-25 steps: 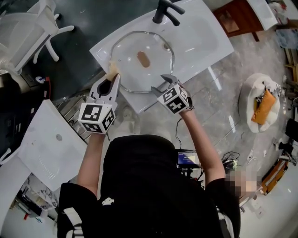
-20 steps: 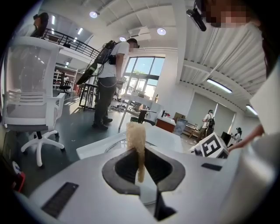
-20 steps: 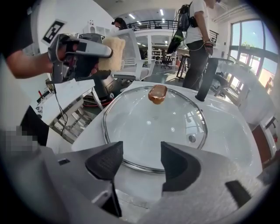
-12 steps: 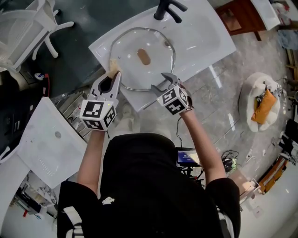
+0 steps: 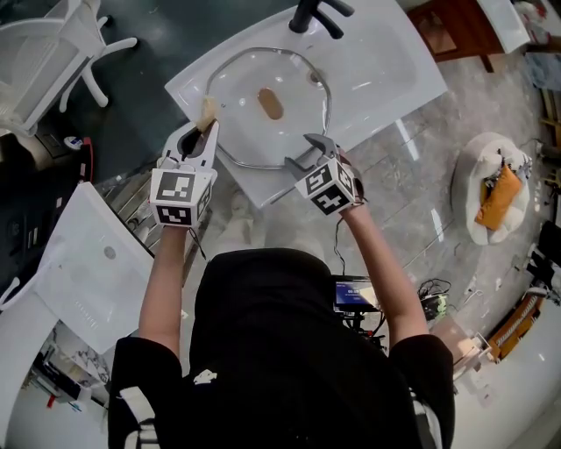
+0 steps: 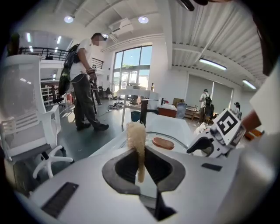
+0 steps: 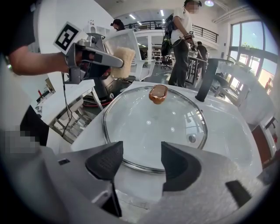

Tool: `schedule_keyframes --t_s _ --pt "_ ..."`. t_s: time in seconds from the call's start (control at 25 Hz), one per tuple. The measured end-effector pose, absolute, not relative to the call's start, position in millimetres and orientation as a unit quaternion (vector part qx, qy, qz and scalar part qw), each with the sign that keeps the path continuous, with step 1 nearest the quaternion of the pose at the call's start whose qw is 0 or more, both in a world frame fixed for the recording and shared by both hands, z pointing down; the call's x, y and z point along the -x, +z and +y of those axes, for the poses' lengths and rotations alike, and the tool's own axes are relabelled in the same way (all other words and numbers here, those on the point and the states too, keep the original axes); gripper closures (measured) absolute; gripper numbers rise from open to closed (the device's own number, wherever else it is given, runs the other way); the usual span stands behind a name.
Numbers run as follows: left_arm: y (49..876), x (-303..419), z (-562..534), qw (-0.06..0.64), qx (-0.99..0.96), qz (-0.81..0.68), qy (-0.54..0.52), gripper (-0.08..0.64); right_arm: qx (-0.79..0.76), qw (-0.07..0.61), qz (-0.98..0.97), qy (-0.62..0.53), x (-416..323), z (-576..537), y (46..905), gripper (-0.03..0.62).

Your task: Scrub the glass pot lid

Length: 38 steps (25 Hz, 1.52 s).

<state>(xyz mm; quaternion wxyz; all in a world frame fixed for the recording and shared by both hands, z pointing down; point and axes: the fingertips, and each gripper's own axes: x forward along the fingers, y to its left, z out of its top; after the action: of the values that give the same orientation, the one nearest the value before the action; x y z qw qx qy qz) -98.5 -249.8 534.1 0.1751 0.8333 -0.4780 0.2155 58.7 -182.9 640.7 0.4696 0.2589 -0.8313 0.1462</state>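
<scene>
A round glass pot lid (image 5: pixel 263 110) with a metal rim and a brown knob (image 5: pixel 271 104) lies flat over a white sink basin. My left gripper (image 5: pixel 208 125) hovers at the lid's left rim, shut on a beige sponge (image 5: pixel 209 110) held upright between its jaws (image 6: pixel 136 144). My right gripper (image 5: pixel 307 151) stands open at the lid's near rim, nothing between its fingers. In the right gripper view the lid (image 7: pixel 155 124) fills the middle, its knob (image 7: pixel 158 93) beyond, and the left gripper's sponge (image 7: pixel 124 61) hangs above the lid's left edge.
A black faucet (image 5: pixel 316 17) rises at the sink's far edge. The white sink slab (image 5: pixel 386 70) sits on a stand over a stone floor. A white chair (image 5: pixel 53 53) stands far left, another white slab (image 5: pixel 88 272) near left. People stand in the background.
My left gripper with the sponge has shifted slightly toward the far side along the lid's left rim. The right gripper has stayed put.
</scene>
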Motion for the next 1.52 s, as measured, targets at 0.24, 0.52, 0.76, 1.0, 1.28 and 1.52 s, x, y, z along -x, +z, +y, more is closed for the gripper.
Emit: schedule_keyframes --t_s 0.24,0.52,0.76,1.0,1.28,1.52 --pt "548.3 98.1 -278.5 0.089 -0.844 -0.428 0.310 0.540 -0.259 0.470 -0.831 0.147 -59.5 -182.4 641.4 0.342" --pt "562.6 83.5 -299.4 0.020 -0.846 -0.354 0.398 0.540 -0.259 0.469 -0.832 0.147 -59.7 -183.0 641.4 0.342" --pt "584.5 73.3 -301.0 0.017 -0.842 -0.305 0.444 0.540 -0.257 0.468 -0.833 0.147 -59.3 -183.0 641.3 0.342" --pt "601.3 69.6 -296.3 0.012 -0.836 -0.281 0.471 0.540 -0.256 0.467 -0.833 0.148 -59.3 -183.0 640.6 0.342" --pt "611.4 63.4 -290.9 0.010 -0.836 -0.264 0.480 0.540 -0.258 0.464 -0.834 0.149 -59.9 -183.3 641.2 0.342" --pt "616.9 60.5 -283.5 0.009 -0.835 -0.252 0.489 0.540 -0.258 0.464 -0.834 0.149 -59.6 -182.7 641.3 0.342"
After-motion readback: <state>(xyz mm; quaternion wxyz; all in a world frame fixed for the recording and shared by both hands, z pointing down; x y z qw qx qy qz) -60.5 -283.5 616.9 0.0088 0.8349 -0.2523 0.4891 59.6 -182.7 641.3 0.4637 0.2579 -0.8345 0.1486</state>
